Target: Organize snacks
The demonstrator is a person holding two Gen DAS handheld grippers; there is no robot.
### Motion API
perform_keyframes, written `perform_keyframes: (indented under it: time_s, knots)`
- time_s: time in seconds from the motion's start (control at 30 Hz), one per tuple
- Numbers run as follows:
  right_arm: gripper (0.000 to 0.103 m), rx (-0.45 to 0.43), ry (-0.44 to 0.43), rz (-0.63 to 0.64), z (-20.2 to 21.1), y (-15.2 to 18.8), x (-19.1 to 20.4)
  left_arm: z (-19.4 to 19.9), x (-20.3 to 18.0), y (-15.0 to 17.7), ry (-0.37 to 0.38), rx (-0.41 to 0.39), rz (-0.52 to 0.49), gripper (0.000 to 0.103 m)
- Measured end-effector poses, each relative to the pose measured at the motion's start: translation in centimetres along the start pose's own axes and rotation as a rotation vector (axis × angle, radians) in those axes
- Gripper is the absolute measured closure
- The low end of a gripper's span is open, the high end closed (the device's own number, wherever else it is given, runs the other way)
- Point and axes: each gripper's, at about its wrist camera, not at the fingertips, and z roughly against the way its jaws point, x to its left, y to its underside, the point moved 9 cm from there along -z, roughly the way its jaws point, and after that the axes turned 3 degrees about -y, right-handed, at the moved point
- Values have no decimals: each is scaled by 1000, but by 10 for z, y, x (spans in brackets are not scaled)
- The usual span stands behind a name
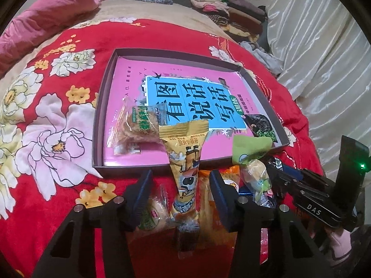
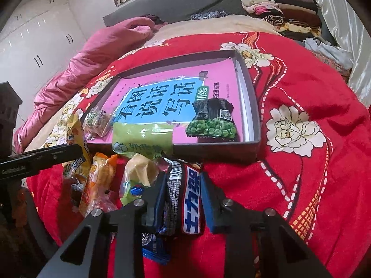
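A shallow grey box (image 1: 99, 106) (image 2: 251, 106) lies on the red floral blanket with a pink book inside. In it are a clear rice-cracker pack (image 1: 136, 125) (image 2: 96, 121) and a dark green-pea bag (image 1: 263, 127) (image 2: 212, 120). My left gripper (image 1: 180, 185) is open around a yellow snack pack (image 1: 185, 169) whose top leans over the box's near wall. My right gripper (image 2: 183, 185) is shut on a blue-and-black chocolate bar (image 2: 191, 199) just in front of the box. A green-topped candy bag (image 1: 252, 155) (image 2: 141, 148) stands between the grippers.
Loose snacks lie in a pile before the box: an orange pack (image 1: 228, 180) (image 2: 99, 180) and a round cracker pack (image 1: 155, 215). A pink pillow (image 1: 46, 20) and folded clothes (image 1: 231, 7) lie at the far side. A white curtain (image 1: 324, 58) hangs on the right.
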Motion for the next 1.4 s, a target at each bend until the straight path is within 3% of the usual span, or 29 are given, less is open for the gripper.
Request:
perform_keyframes:
  time_s: [0.1,0.23,0.63,1.4]
  knots:
    - [74,-11,-3,-2,4,-1,0,-6,-2,1,11,15,5,73]
    - [74,-25,-6,0,8,-2,1,-14,1,4,23,42,26,87]
    - [74,-100,-27,-2,24,-14,4,-6,3,2,77,20,59,90]
    - [74,-207,-49,15,42,-32,11,36,5,-20,100,-86,68,90]
